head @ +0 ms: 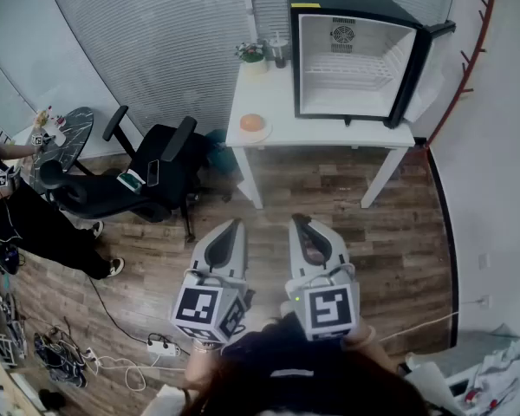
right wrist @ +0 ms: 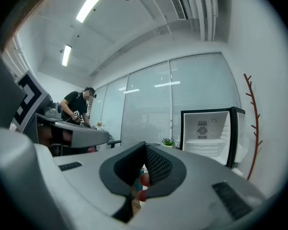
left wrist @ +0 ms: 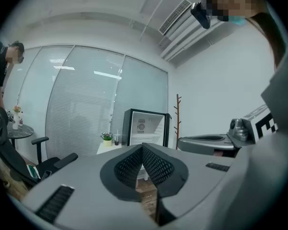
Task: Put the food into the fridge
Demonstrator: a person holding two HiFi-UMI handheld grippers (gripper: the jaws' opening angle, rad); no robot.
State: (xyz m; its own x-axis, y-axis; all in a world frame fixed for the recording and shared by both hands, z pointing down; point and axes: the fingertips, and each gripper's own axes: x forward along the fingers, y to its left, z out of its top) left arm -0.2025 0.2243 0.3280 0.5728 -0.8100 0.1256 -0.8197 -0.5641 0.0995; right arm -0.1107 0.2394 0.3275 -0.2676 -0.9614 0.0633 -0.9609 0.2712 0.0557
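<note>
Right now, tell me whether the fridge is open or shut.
Open. The fridge has its door swung out to the right, and the head view looks into its white inside, with wire shelf and rear fan.

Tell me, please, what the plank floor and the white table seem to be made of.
The brown plank floor looks like matte wood or wood-look laminate: grain and board seams show. The white rectangular table seems painted wood or laminate, smooth; its plain surface leaves that open.

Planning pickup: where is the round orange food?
Head view: the round orange food sits on a white plate at the white table's front left corner, left of the open black fridge.
</note>
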